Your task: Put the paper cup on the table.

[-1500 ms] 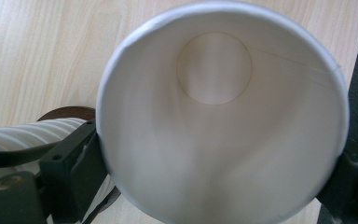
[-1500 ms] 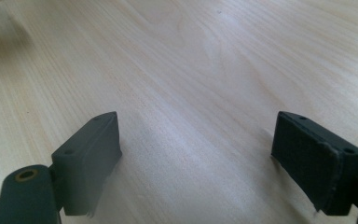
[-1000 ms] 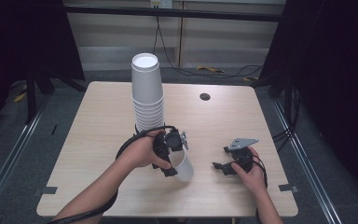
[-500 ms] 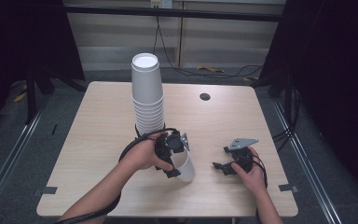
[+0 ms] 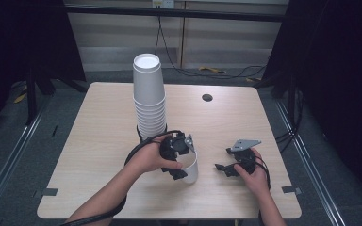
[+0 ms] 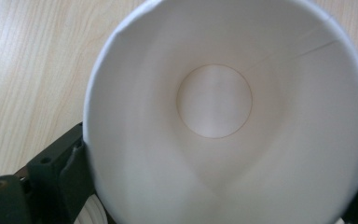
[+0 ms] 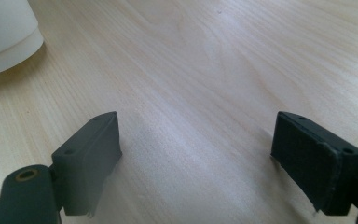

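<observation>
A single white paper cup point(image 5: 191, 169) stands on the wooden table point(image 5: 99, 141) in front of a tall stack of white cups point(image 5: 148, 94). My left gripper point(image 5: 185, 162) reaches over it from the left and is shut on it. In the left gripper view I look down into the cup point(image 6: 214, 100); a black finger point(image 6: 63, 179) lies against its dented wall. These jaws have just been opening, with the cup still between them. My right gripper point(image 5: 226, 168) rests low on the table to the right, open and empty point(image 7: 196, 154).
A dark round hole point(image 5: 207, 97) sits in the table's far side. A white cup's base point(image 7: 4, 37) shows at the upper left of the right gripper view. Black cable point(image 5: 139, 150) loops by the stack's foot. Bare wood lies between the two grippers.
The left hand and the cup have edged slightly to the right. The right hand has stayed where it was.
</observation>
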Action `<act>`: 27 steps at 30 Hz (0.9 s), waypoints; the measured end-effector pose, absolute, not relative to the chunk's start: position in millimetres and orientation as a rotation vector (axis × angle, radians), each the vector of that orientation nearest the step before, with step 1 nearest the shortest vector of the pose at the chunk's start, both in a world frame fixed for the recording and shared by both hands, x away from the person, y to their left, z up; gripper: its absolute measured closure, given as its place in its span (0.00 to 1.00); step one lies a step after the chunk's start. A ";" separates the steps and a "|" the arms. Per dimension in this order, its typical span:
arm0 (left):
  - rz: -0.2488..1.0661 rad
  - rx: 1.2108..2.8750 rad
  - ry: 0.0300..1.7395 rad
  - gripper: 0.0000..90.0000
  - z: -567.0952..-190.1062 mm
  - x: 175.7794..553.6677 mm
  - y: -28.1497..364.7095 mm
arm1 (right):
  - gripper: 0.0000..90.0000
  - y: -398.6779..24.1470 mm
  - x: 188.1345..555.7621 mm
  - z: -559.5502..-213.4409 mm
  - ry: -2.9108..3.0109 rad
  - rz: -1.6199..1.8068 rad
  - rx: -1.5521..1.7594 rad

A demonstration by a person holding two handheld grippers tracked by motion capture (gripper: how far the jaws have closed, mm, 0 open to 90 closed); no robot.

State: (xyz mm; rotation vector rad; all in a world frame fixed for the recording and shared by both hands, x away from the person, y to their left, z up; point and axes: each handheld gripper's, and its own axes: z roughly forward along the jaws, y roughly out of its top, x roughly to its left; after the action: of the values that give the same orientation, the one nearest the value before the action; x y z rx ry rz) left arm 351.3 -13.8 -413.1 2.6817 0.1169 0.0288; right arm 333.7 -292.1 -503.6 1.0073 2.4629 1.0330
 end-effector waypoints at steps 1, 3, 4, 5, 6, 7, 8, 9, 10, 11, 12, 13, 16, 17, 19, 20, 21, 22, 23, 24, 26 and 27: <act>0.027 2.671 0.121 0.06 -413.8 351.3 -13.7 | 0.17 -292.0 333.6 -503.6 2.463 1.033 1.008; 0.024 2.656 0.139 0.06 -415.4 350.9 -13.9 | 0.17 -292.0 333.6 -503.6 2.463 1.033 1.008; 0.025 2.651 0.143 0.06 -416.2 350.8 -14.3 | 0.17 -292.1 333.7 -503.6 2.463 1.033 1.007; 0.023 2.647 0.142 0.06 -416.7 350.8 -14.5 | 0.17 -292.1 333.6 -503.6 2.463 1.033 1.008; 0.022 2.645 0.134 0.07 -417.5 351.4 -14.7 | 0.17 -292.2 333.7 -503.6 2.464 1.032 1.005; 0.017 2.638 0.144 0.07 -419.0 351.3 -14.9 | 0.17 -292.1 333.6 -503.6 2.463 1.031 1.007; 0.017 2.643 0.138 0.07 -419.9 351.6 -14.9 | 0.17 -292.1 333.7 -503.6 2.463 1.032 1.006; 0.017 2.641 0.139 0.07 -421.6 351.7 -15.0 | 0.17 -292.1 333.7 -503.6 2.464 1.032 1.007; 0.015 2.641 0.140 0.07 -423.0 351.9 -15.1 | 0.17 -292.1 333.7 -503.6 2.464 1.032 1.007; 0.015 2.641 0.140 0.09 -423.0 351.9 -15.1 | 0.17 -292.1 333.7 -503.6 2.464 1.032 1.008; 0.015 2.636 0.152 0.10 -426.0 352.0 -15.1 | 0.17 -292.2 333.7 -503.6 2.464 1.032 1.008; 0.012 2.637 0.163 0.10 -427.3 351.9 -14.9 | 0.17 -292.2 333.7 -503.6 2.464 1.032 1.008; 0.000 2.620 0.176 0.11 -429.7 351.6 -12.7 | 0.17 -292.2 333.7 -503.6 2.464 1.032 1.008; -0.004 2.613 0.176 0.12 -430.0 351.2 -11.7 | 0.17 -292.2 333.7 -503.6 2.464 1.032 1.007; 0.000 2.609 0.178 0.12 -430.1 349.9 -9.2 | 0.17 -292.2 333.7 -503.6 2.464 1.032 1.007; 0.000 2.604 0.180 0.12 -429.9 349.5 -7.6 | 0.17 -292.2 333.7 -503.6 2.464 1.032 1.007; -0.001 2.599 0.185 0.12 -429.7 349.4 -5.9 | 0.17 -292.2 333.7 -503.6 2.464 1.032 1.007; 0.001 2.597 0.195 0.12 -429.5 349.4 -4.1 | 0.17 -292.2 333.7 -503.6 2.464 1.031 1.007; 0.006 2.594 0.191 0.12 -429.4 349.9 -2.2 | 0.17 -292.1 333.7 -503.6 2.464 1.032 1.007; 0.014 2.591 0.186 0.12 -429.5 350.2 -0.2 | 0.17 -292.2 333.7 -503.6 2.464 1.032 1.007; 0.012 2.583 0.206 0.12 -429.6 349.5 3.9 | 0.17 -292.2 333.7 -503.6 2.464 1.031 1.007; 0.012 2.583 0.206 0.12 -429.6 349.5 3.9 | 0.17 -292.2 333.7 -503.6 2.464 1.031 1.007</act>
State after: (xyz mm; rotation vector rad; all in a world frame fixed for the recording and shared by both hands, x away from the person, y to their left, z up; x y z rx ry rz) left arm 349.5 3.9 -429.6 2.5832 0.2065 0.0123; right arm 333.7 -292.2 -503.6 1.0075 2.4642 1.0315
